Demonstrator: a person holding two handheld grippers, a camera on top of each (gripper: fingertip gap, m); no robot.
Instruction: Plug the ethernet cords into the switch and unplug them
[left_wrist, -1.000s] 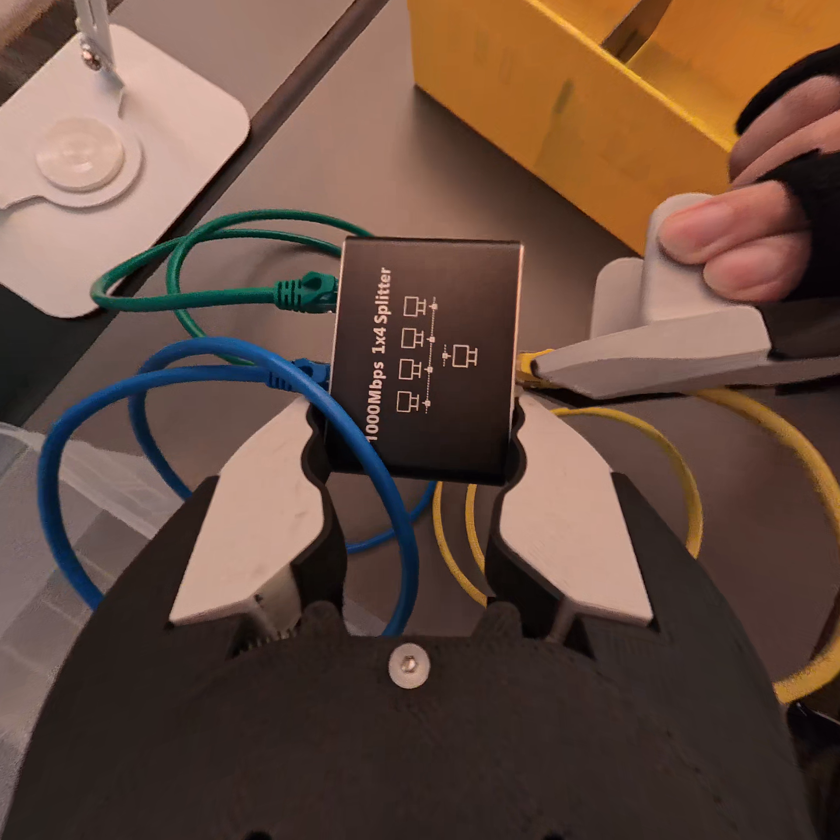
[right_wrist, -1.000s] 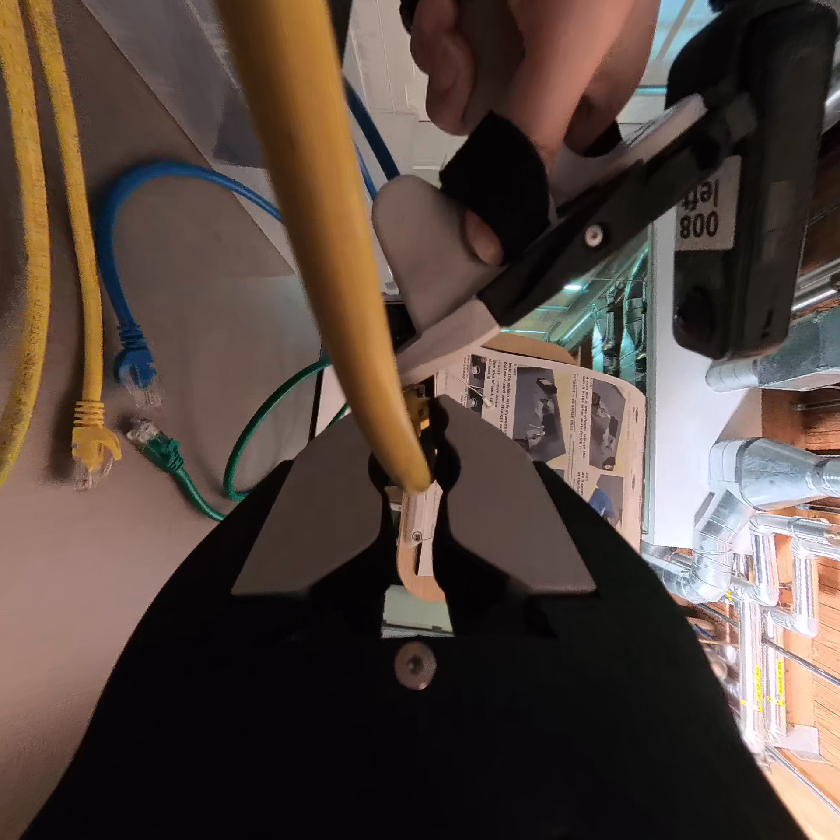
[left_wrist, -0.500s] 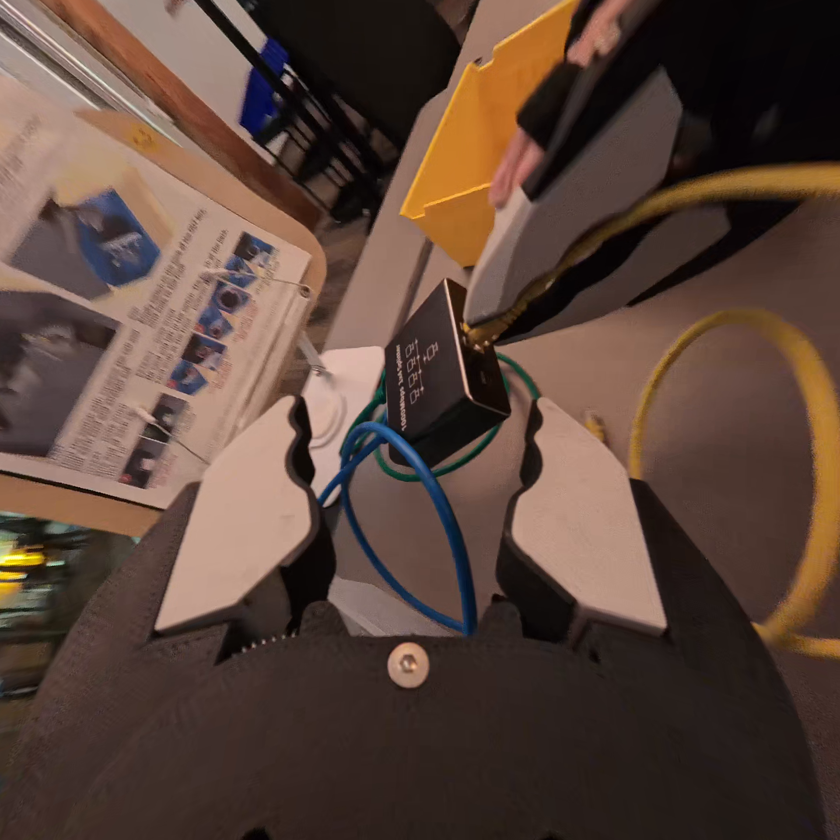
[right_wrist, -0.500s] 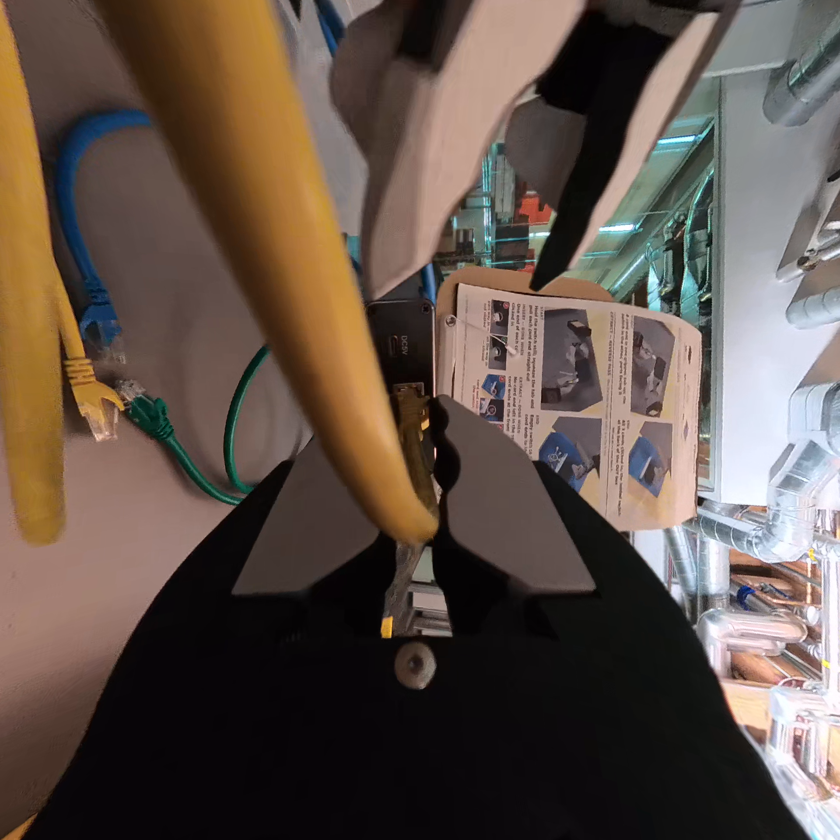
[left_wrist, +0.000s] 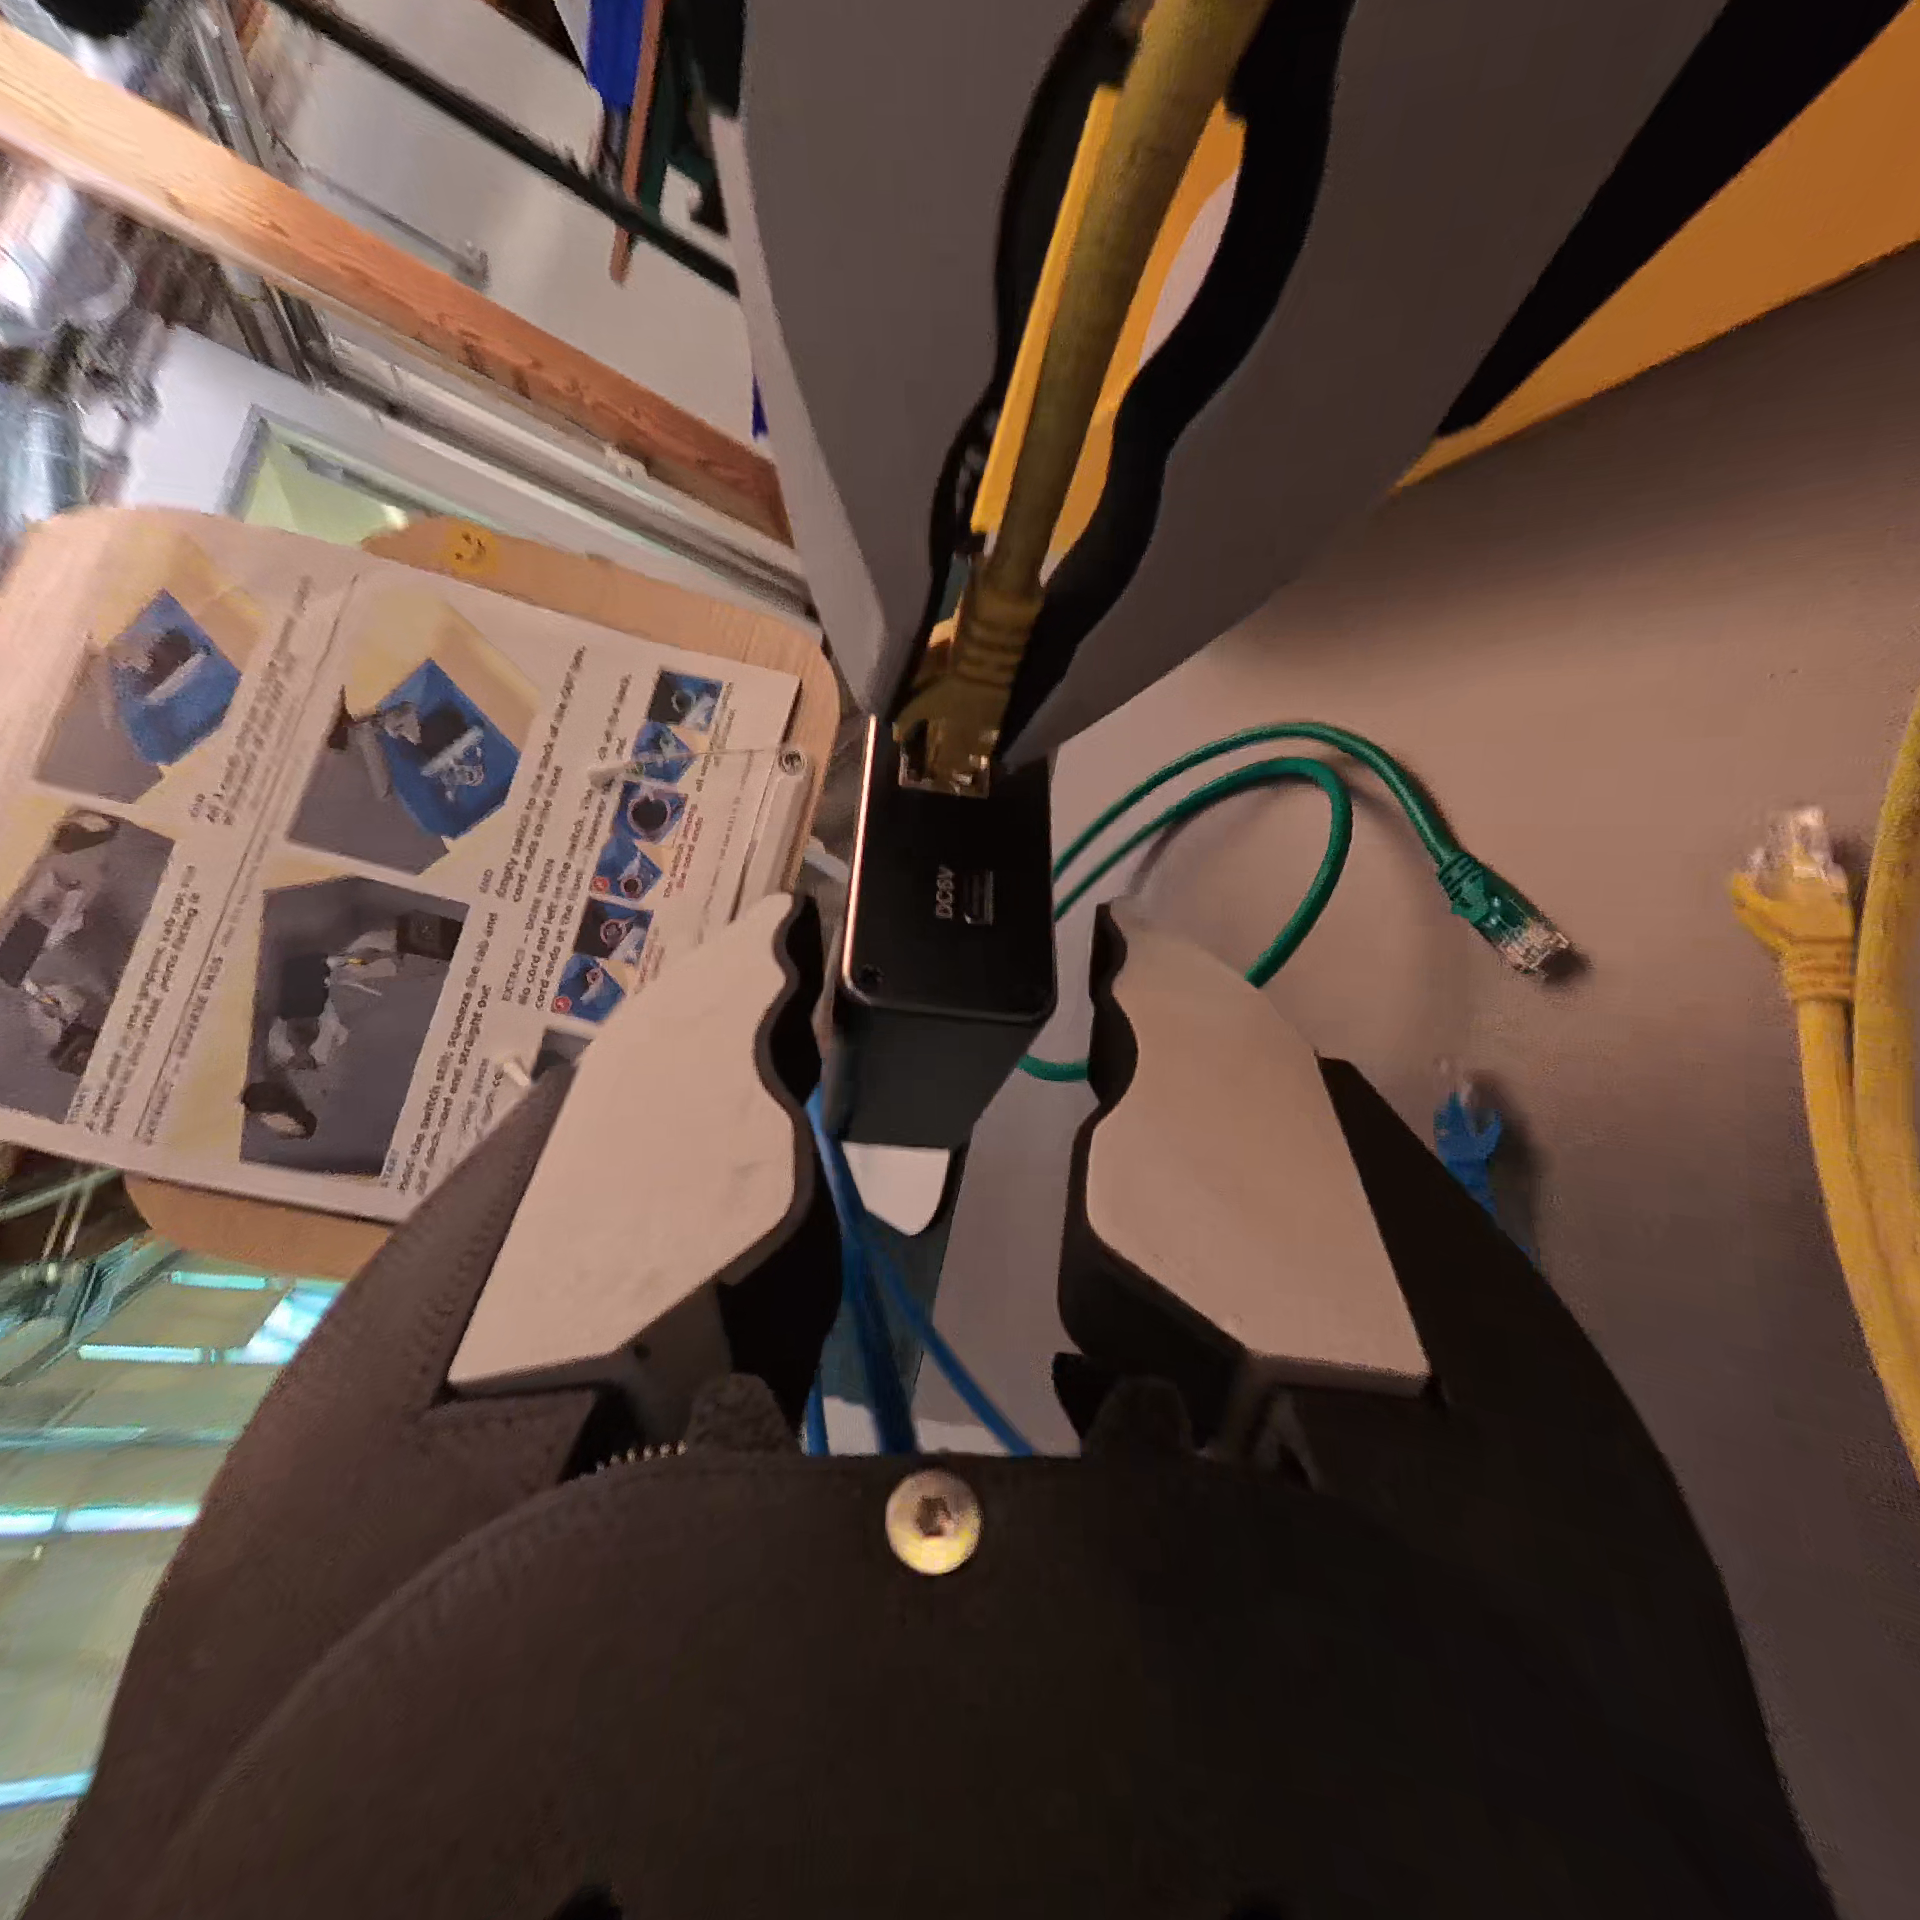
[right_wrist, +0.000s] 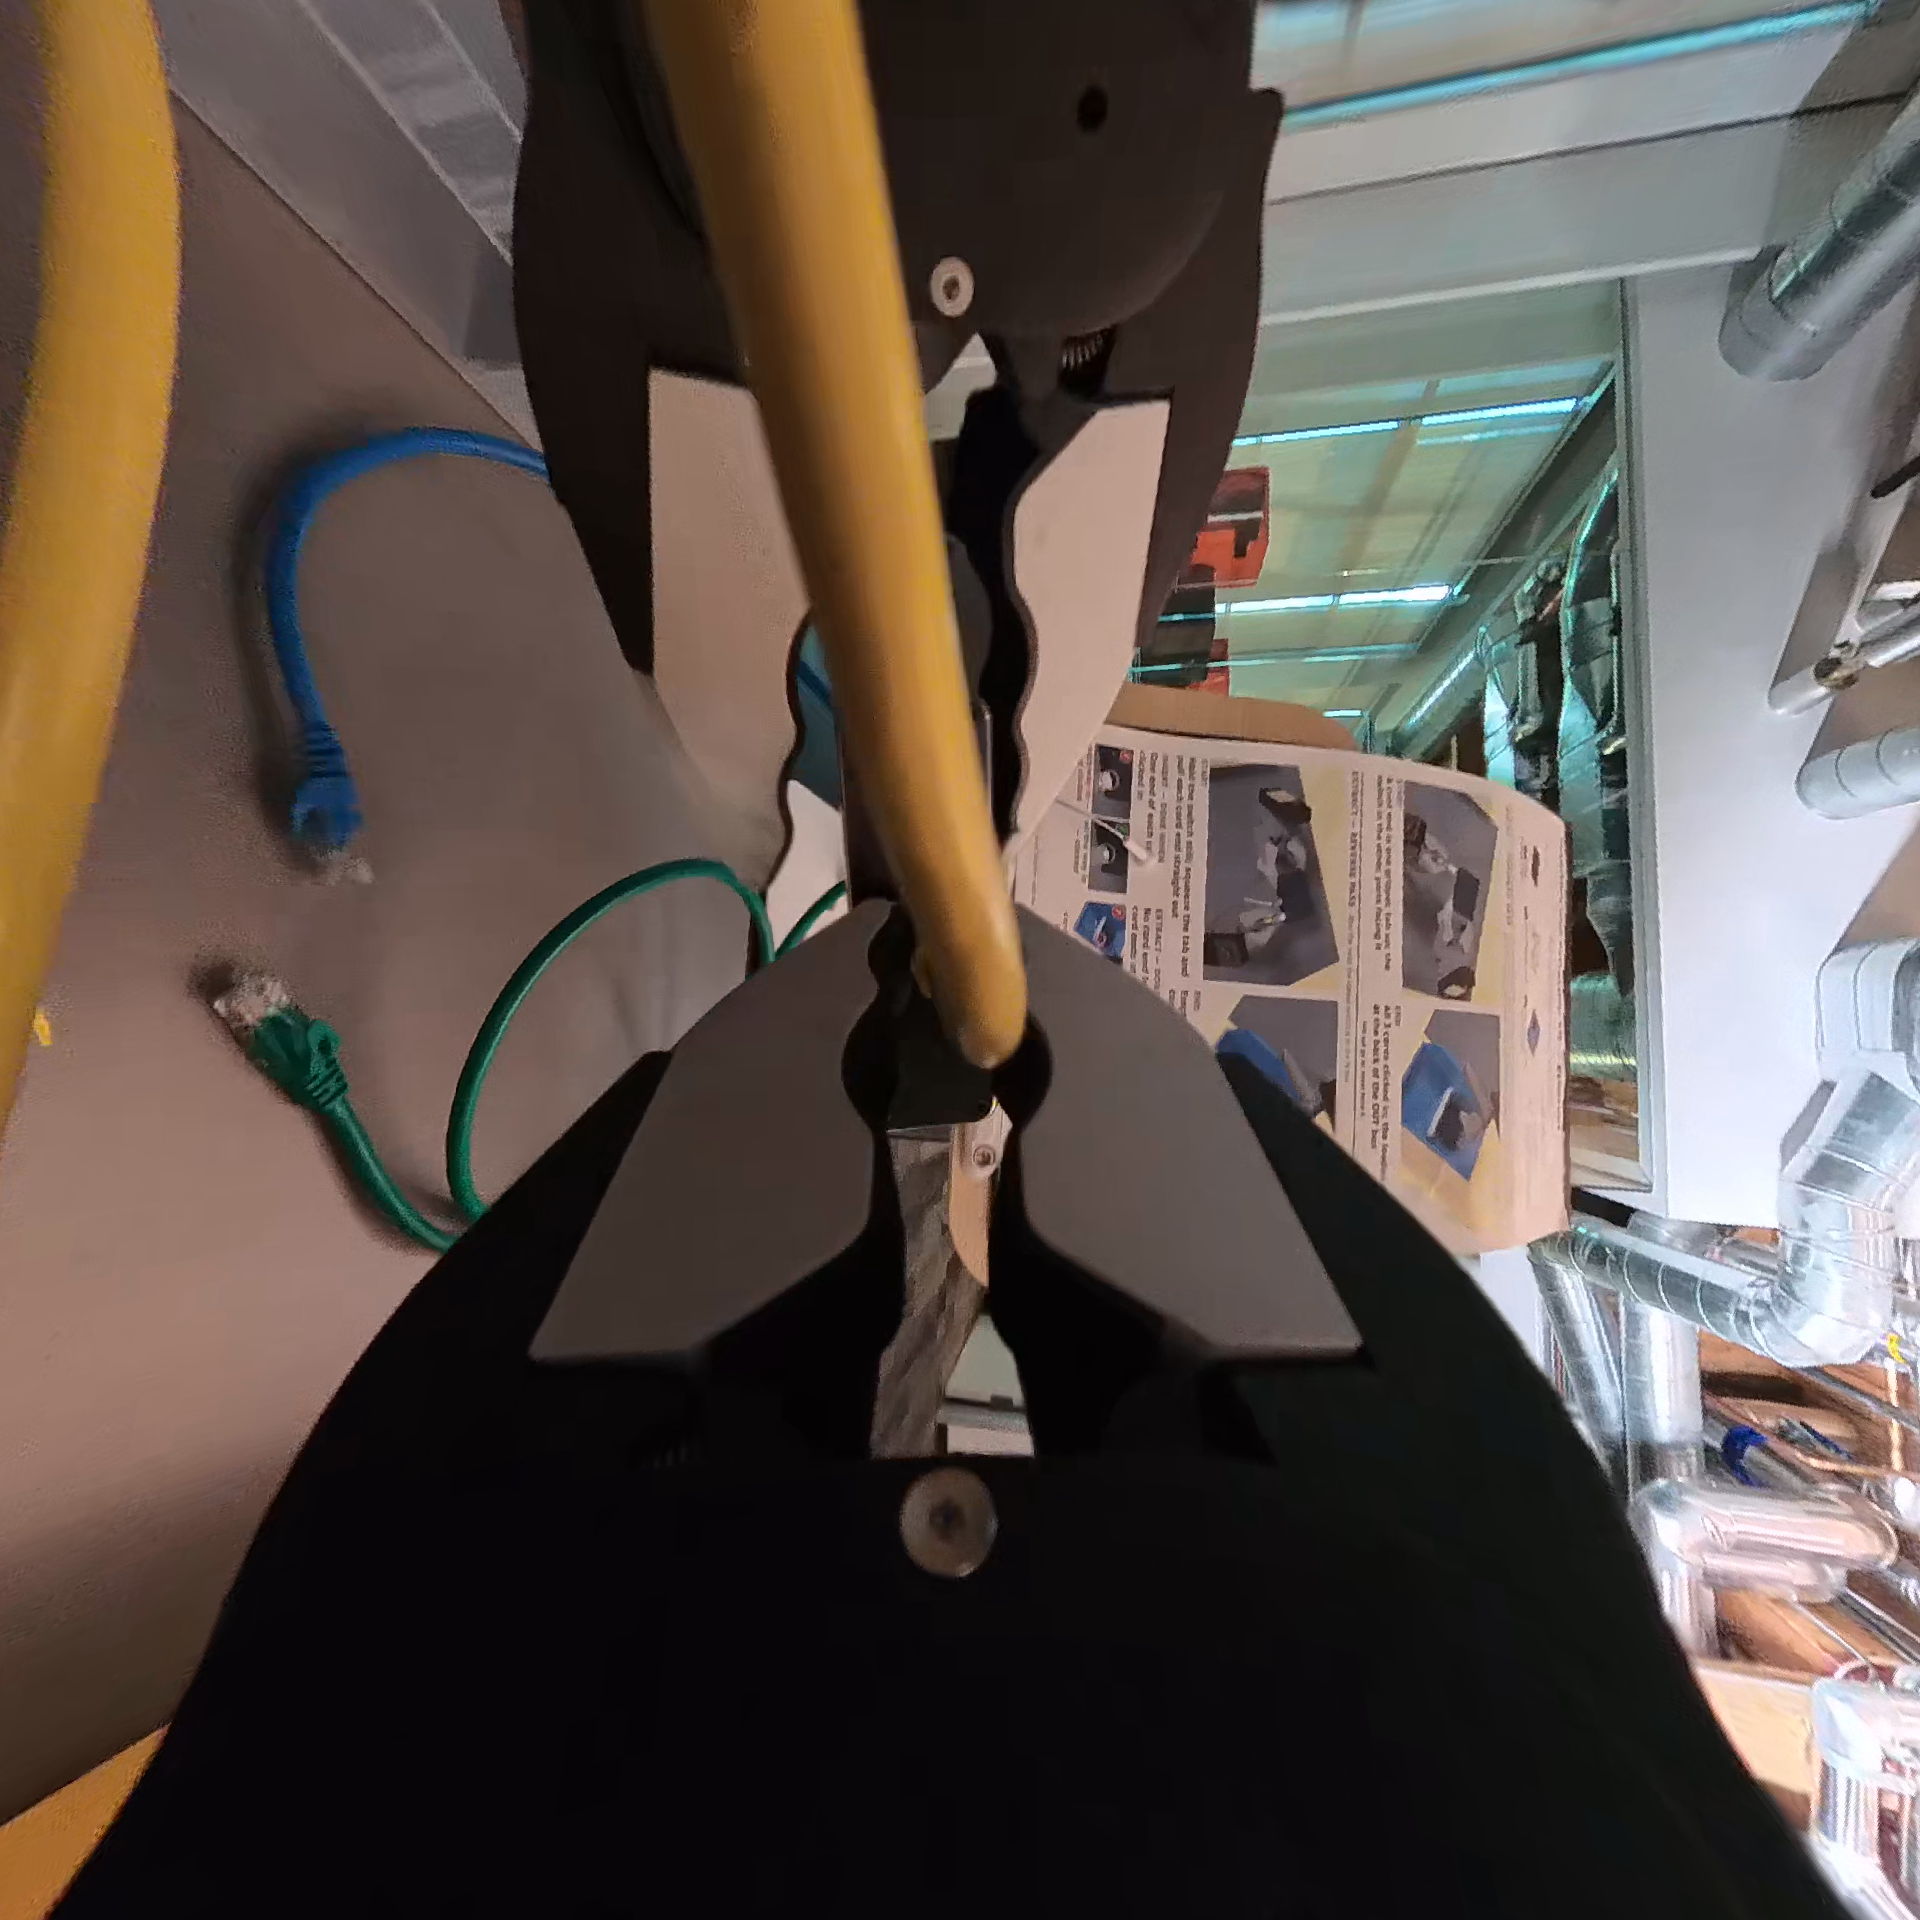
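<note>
The black switch (left_wrist: 940, 997) hangs in the air from a yellow cord's plug (left_wrist: 961, 686), which sits in its top port. My right gripper (left_wrist: 956, 727) comes down from above and is shut on that plug; in the right wrist view (right_wrist: 956, 935) the yellow cord (right_wrist: 894, 520) runs out of its jaws. My left gripper (left_wrist: 948, 920) is open, with one finger on each side of the switch and a small gap showing on the right. It faces me in the right wrist view (right_wrist: 904, 831). Blue cable (left_wrist: 862, 1268) and green cable (left_wrist: 1299, 831) run from behind the switch.
On the grey table (left_wrist: 1507, 623) lie a loose green plug (left_wrist: 1496, 914), a loose blue plug (left_wrist: 1465, 1132) and a loose yellow plug (left_wrist: 1797, 904). A picture sheet on cardboard (left_wrist: 364, 883) stands to the left. A yellow bin (left_wrist: 1714, 208) is at the top right. Both grippers' tips are close together, under 4 cm apart.
My left gripper let go of the switch, swung away, then came back with open jaws around its end. My right gripper kept hold of the yellow plug and the switch now hangs from it.
</note>
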